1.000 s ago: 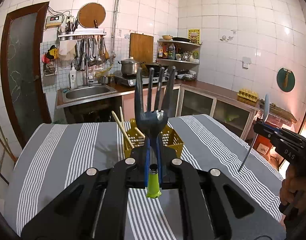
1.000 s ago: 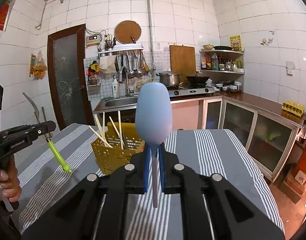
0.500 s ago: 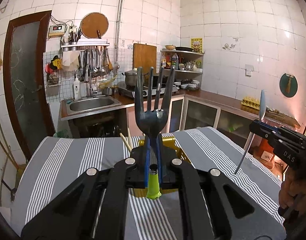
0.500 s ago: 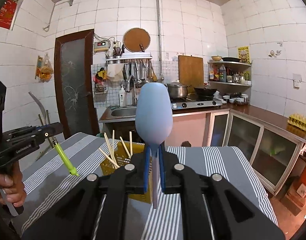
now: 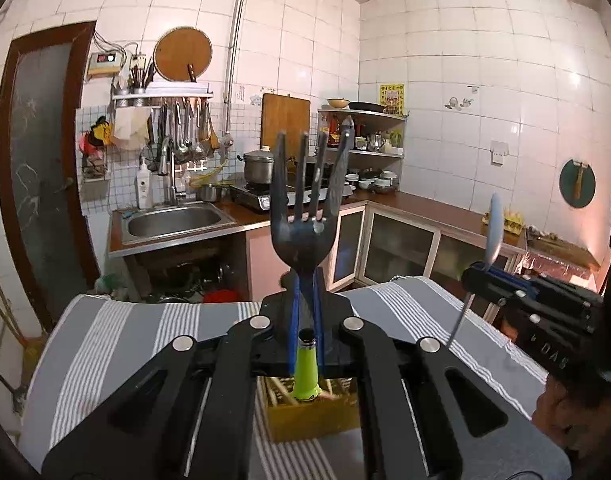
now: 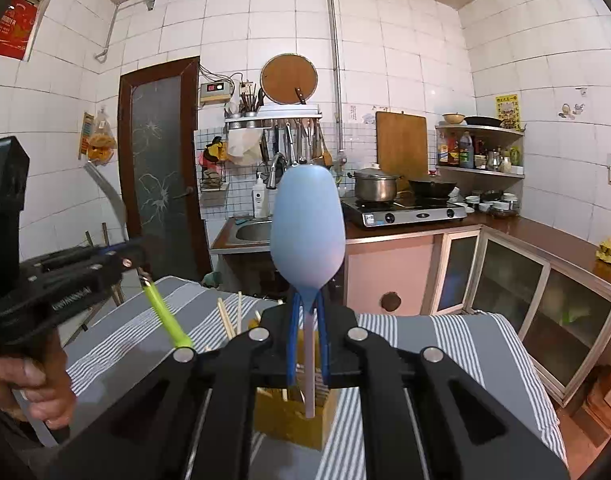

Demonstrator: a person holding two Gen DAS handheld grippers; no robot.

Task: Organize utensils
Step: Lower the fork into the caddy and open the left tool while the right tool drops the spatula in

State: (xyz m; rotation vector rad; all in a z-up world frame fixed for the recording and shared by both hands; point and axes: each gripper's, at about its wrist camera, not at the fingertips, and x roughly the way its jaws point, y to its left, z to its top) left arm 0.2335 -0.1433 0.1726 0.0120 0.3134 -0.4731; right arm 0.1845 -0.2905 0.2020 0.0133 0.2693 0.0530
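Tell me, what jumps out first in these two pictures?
A dark fork with a lime-green handle stands upright, clamped in the left gripper, dead centre of its own view. In the right gripper, a pale blue spoon stands bowl-up the same way. Below both sits a yellow utensil basket with chopsticks on a grey striped tablecloth.

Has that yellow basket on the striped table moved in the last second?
Cannot tell. The yellow basket sits lower in the left view, but the striped tablecloth and sink slid too, suggesting the camera moved.
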